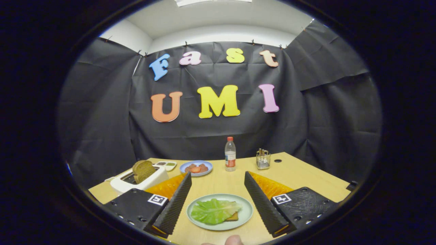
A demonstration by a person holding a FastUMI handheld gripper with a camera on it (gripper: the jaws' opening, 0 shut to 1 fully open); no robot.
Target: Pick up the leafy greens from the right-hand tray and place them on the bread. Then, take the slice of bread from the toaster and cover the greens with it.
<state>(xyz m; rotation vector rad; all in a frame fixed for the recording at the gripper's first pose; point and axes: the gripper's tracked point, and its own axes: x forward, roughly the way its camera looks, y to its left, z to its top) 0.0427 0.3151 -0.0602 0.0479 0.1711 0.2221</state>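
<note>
Tongs spread wide in front of me, nothing between the fingers but air. I see the plate sitting on the counter right between them, and the greens lie on it over the bread. Left of the plate and a bit beyond, the toaster has a brown slice sticking up. Beyond the plate stands a bottle.
</note>
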